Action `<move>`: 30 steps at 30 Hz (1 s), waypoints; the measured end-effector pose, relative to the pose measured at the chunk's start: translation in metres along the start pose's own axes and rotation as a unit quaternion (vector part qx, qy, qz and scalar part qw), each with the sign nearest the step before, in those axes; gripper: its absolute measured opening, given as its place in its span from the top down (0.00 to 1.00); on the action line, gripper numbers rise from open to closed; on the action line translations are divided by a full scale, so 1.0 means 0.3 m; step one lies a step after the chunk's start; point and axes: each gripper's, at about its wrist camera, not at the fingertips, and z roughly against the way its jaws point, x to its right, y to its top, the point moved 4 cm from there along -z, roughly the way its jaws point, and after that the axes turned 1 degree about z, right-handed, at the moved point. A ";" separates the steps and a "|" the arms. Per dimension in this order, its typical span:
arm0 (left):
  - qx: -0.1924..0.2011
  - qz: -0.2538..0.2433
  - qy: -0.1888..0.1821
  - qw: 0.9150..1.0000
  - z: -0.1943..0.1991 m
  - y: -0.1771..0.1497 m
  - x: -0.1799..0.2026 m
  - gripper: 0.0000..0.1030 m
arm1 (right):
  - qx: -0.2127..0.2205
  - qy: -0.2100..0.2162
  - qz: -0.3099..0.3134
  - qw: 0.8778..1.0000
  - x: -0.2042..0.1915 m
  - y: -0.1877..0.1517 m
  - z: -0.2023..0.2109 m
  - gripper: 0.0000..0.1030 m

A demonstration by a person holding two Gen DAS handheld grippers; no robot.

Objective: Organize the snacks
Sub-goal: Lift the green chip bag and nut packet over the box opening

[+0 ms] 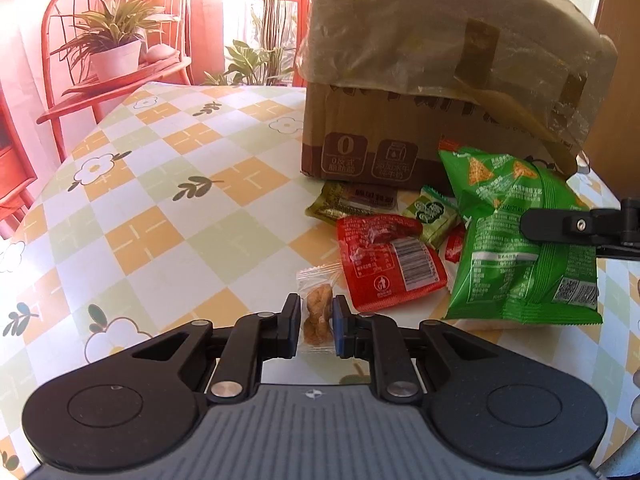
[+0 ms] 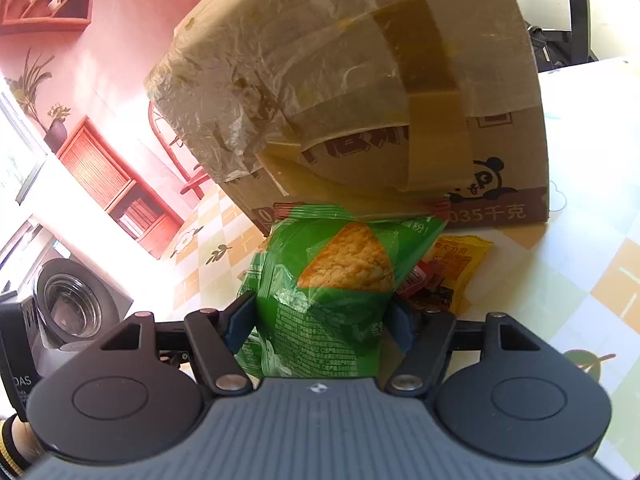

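My left gripper [image 1: 317, 314] is shut on a small clear packet of brown twisted snack [image 1: 318, 312] lying on the table. Beside it lie a red packet [image 1: 390, 266], an olive-green packet [image 1: 348, 202], a small green packet [image 1: 430, 216] and a big green chip bag [image 1: 516, 240]. My right gripper [image 2: 320, 320] is shut on that green chip bag [image 2: 328, 292]; its finger [image 1: 560, 226] shows at the bag's right side in the left wrist view. A yellow packet [image 2: 464, 260] and small red packets [image 2: 424, 288] lie behind the bag.
A large taped cardboard box [image 1: 420, 80] stands just behind the snacks, also in the right wrist view [image 2: 360, 92]. The checked tablecloth [image 1: 160, 200] stretches to the left. Red chairs and potted plants [image 1: 116, 40] stand beyond the table's far edge.
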 end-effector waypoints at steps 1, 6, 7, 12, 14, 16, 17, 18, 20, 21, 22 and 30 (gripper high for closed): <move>0.007 0.004 0.001 1.000 0.013 0.010 -0.011 0.82 | -0.001 0.004 0.005 1.000 -0.008 0.000 0.003 0.33; 0.038 0.026 0.007 0.999 0.078 0.056 -0.078 0.82 | -0.011 0.019 0.032 0.999 -0.072 0.003 -0.010 0.33; 0.043 0.026 0.011 0.999 0.088 0.068 -0.092 0.82 | -0.013 0.023 0.038 0.999 -0.085 0.005 -0.014 0.33; 0.064 0.044 0.025 0.997 0.137 0.113 -0.171 0.82 | -0.020 0.036 0.097 0.994 -0.187 0.034 -0.033 0.33; 0.073 0.051 0.027 0.996 0.152 0.132 -0.187 0.82 | -0.011 0.049 0.118 0.992 -0.234 0.059 -0.029 0.33; 0.083 0.054 0.028 0.995 0.171 0.156 -0.195 0.82 | 0.001 0.064 0.127 0.990 -0.269 0.089 -0.018 0.33; 0.090 0.052 0.029 0.994 0.178 0.171 -0.195 0.82 | 0.011 0.074 0.133 0.988 -0.295 0.112 -0.009 0.33; 0.096 0.051 0.028 0.994 0.188 0.186 -0.196 0.82 | 0.019 0.081 0.138 0.987 -0.313 0.130 0.000 0.33; 0.109 0.050 0.027 0.992 0.207 0.218 -0.197 0.82 | 0.040 0.099 0.147 0.983 -0.354 0.174 0.025 0.33; 0.119 0.049 0.027 0.991 0.224 0.242 -0.196 0.82 | 0.048 0.106 0.149 0.982 -0.370 0.196 0.037 0.33; 0.126 0.048 0.026 0.991 0.237 0.263 -0.196 0.82 | 0.057 0.113 0.152 0.980 -0.386 0.217 0.049 0.33; 0.184 0.029 -0.014 0.982 0.290 0.493 -0.125 0.82 | 0.151 0.119 0.163 0.968 -0.430 0.493 0.179 0.33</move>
